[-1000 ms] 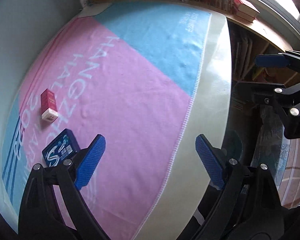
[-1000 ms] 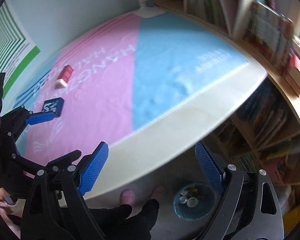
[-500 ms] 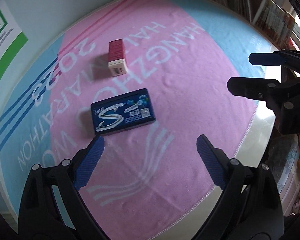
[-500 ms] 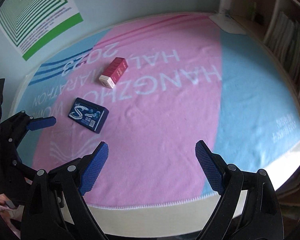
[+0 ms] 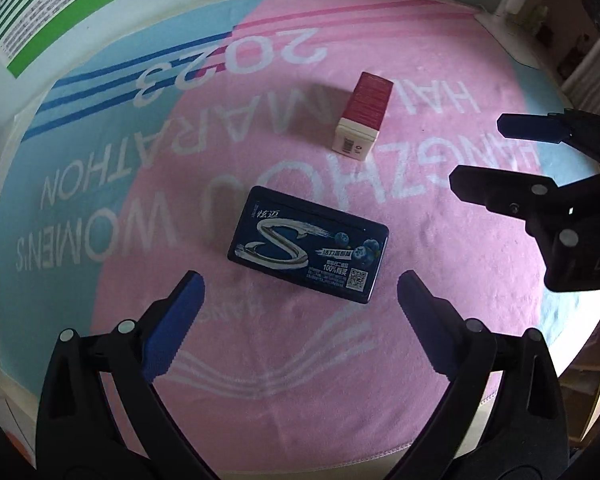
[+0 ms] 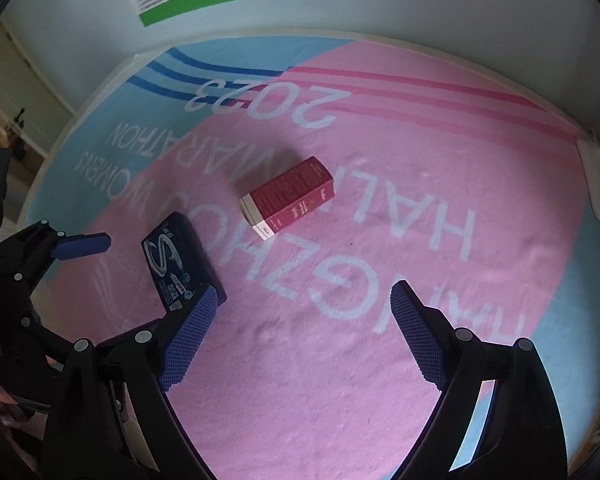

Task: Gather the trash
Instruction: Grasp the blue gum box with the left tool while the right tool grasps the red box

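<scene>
Hovering my left gripper (image 5: 300,300), spread wide, just short of the blue gum pack (image 5: 309,244) lying flat on the pink towel (image 5: 440,240), I hold my right gripper (image 6: 304,320) equally spread near the red box (image 6: 288,198).

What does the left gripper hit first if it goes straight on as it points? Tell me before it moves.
Most likely the blue gum pack. It lies flat on the towel just ahead of the left gripper, roughly centred between the open jaws. The red box sits further on. Depth is uncertain.
</scene>
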